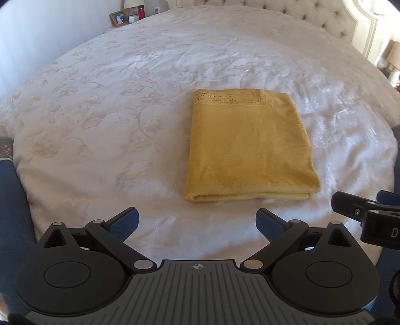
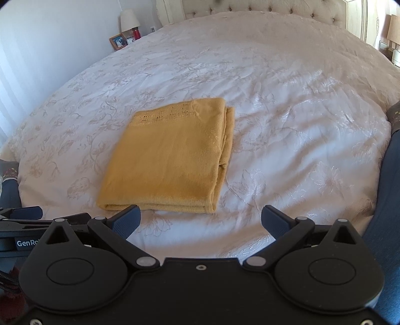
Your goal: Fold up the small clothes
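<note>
A yellow knit garment [image 1: 247,145] lies folded into a neat rectangle on the white bedspread [image 1: 100,112], with a lace-patterned band at its far end. It also shows in the right wrist view [image 2: 170,160]. My left gripper [image 1: 197,222] is open and empty, just short of the garment's near edge. My right gripper [image 2: 201,222] is open and empty, also near the garment's near edge and a little to its right. The right gripper's side shows at the right edge of the left wrist view [image 1: 367,215].
The bedspread [image 2: 287,125] has a pale floral pattern and light wrinkles. A tufted headboard [image 1: 300,12] stands at the far end. A nightstand with a photo frame [image 2: 118,41] and lamp [image 2: 128,21] is at the far left. Blue-clad legs [image 2: 385,200] flank the bed's foot.
</note>
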